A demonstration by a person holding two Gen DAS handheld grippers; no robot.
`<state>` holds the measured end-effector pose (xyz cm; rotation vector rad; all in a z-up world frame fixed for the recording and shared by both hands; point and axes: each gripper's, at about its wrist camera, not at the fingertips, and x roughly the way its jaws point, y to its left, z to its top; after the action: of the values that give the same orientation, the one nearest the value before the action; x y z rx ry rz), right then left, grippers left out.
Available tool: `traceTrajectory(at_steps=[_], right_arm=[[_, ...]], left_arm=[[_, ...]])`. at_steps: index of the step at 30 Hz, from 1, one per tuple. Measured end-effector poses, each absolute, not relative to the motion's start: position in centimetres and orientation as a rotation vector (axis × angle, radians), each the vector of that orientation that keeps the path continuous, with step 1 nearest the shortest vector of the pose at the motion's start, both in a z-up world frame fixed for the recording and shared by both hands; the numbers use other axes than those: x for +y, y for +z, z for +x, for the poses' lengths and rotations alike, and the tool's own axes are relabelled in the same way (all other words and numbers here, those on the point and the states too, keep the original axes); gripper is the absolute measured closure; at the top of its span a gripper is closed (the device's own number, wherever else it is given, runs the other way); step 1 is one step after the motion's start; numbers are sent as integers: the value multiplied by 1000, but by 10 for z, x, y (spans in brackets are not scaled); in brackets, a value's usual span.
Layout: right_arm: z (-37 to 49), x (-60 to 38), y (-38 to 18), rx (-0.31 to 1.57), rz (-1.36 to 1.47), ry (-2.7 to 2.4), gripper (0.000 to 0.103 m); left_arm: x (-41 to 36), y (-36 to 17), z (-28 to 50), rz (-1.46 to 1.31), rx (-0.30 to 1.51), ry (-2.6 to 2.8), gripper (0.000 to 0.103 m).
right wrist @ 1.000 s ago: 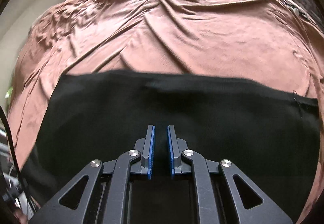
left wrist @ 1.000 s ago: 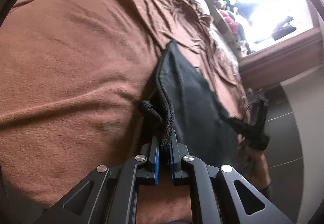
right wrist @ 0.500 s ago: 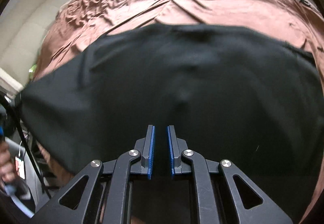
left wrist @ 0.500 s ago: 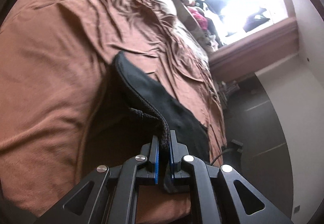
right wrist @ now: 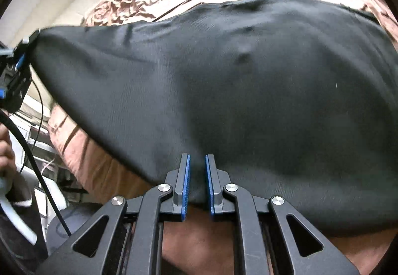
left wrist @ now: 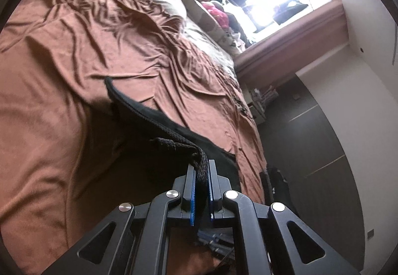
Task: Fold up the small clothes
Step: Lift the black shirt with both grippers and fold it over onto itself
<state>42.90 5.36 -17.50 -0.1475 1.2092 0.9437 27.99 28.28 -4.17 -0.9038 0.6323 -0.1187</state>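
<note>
Item: black garment (right wrist: pixel 223 90), lifted over brown bed (left wrist: pixel 74 76). My left tongs (left wrist: pixel 200 175) pinch its corded hem at 9 o'clock; my right tongs (right wrist: pixel 197 175) clamp its near edge, keeping it spread for folding.

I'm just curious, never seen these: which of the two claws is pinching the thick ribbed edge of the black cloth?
The left claw: the black garment's ribbed band runs between its blue pads. The right claw grips plain fabric instead.
</note>
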Motion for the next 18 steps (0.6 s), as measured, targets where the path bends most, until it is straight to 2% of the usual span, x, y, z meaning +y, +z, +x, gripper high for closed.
traceTrajectory(at_steps=[10,18], right_arm=[[426,25,-176,1235,-28,951,94],[429,-25,-142,1133,12,936,94]], left_arm=[[252,-23,317,-846,667,-197,96],[215,-6,342,-790,687,-257,96]])
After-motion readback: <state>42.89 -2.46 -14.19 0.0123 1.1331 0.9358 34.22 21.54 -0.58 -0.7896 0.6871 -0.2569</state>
